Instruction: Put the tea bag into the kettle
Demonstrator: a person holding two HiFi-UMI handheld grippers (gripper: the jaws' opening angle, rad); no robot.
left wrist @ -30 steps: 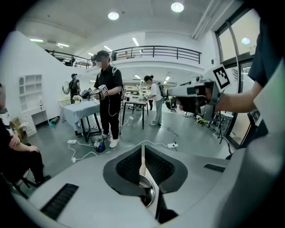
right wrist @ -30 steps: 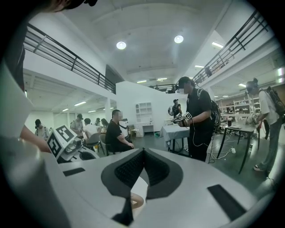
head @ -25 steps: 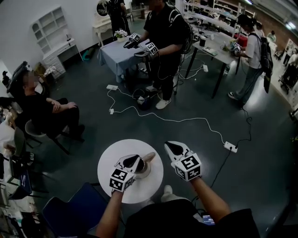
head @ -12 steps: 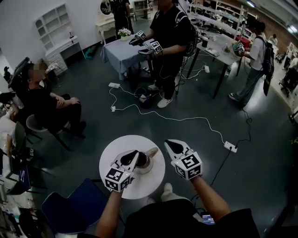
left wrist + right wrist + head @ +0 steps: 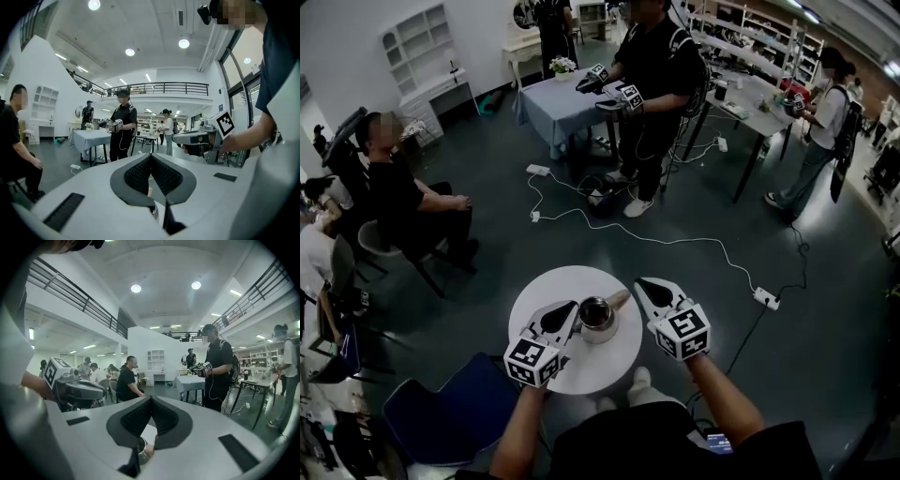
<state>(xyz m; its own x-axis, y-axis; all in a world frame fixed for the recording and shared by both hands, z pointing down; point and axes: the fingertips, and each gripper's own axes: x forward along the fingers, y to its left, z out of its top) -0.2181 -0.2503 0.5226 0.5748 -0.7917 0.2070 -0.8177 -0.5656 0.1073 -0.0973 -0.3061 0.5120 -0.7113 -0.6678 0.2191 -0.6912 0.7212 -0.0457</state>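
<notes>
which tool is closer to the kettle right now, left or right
Left, narrowly. The left tool reaches the kettle at its left edge; the right tool sits a little off its upper right side.

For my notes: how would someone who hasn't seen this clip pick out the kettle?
Find the small round white table low in the head view. The kettle stands near its middle, between the left hand-held gripper and the right hand-held gripper. It alone stands on that table: a small shiny metal pot with a pale part jutting rightward.
</notes>
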